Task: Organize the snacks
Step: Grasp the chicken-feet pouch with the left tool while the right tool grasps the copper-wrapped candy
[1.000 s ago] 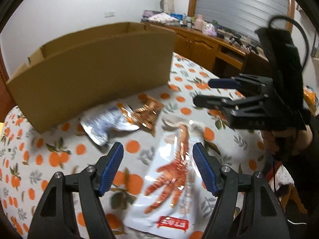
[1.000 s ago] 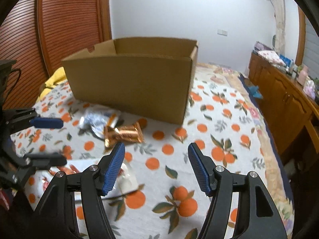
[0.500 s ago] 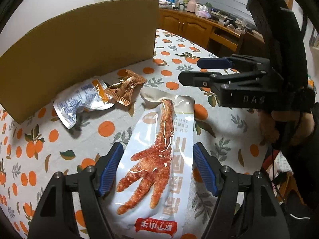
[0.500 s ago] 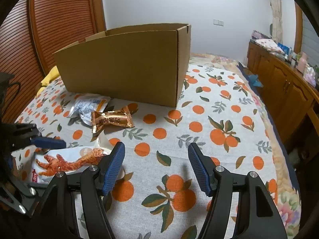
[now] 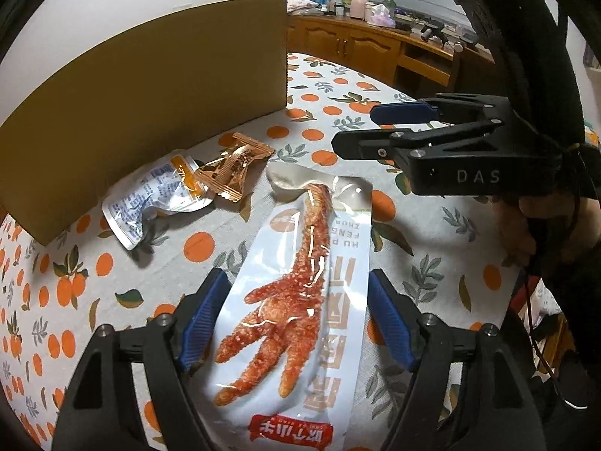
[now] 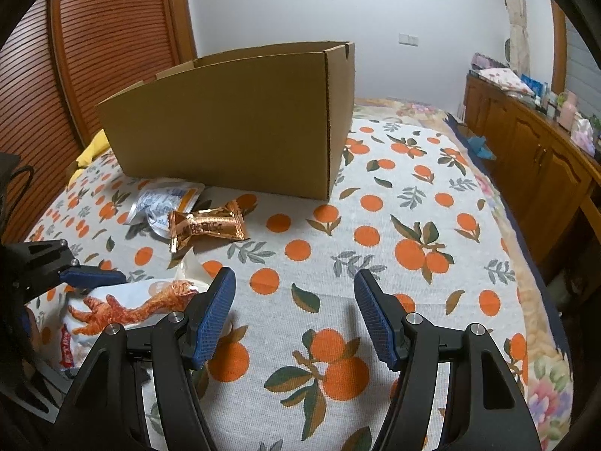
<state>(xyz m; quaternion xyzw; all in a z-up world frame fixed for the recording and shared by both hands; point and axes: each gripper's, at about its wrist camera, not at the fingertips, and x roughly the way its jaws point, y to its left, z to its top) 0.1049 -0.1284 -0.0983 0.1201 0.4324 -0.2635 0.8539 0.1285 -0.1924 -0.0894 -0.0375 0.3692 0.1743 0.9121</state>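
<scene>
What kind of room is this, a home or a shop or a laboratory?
Most likely a room in a home, perhaps a dining or living room. A table wears an orange-print cloth, wooden cabinets along the wall carry bottles and household clutter, and a slatted wooden door stands behind the cardboard box.

**Room around the work surface**

I see an orange-print tablecloth (image 6: 375, 225) filling the frame's centre, a slatted wooden door (image 6: 94, 56) at upper left, and a cluttered wooden sideboard (image 6: 533, 150) along the right edge under a white wall (image 6: 338, 0).
</scene>
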